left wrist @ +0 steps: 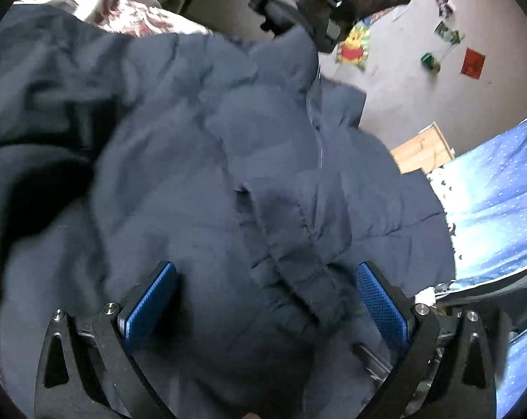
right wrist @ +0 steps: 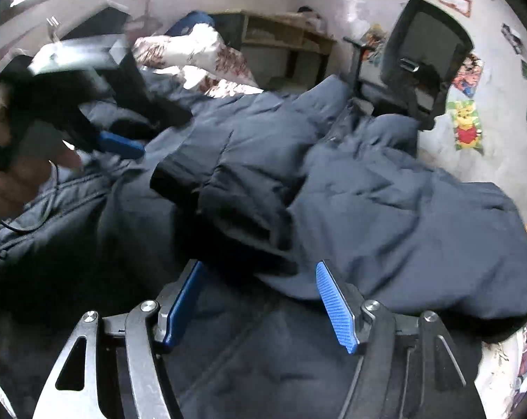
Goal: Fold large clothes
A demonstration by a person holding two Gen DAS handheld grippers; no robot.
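Black gripper frames, silver screws, jaws faced with blue textured pads.

The left gripper tilts downward, blue pads spread wide, nothing clamped between them; the right gripper angles down likewise — jaws parted; a hand grips the left tool's handle.

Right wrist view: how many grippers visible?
2. The right gripper is at bottom centre, open over the navy jacket. The left gripper is at upper left, in a hand; only one blue pad shows.
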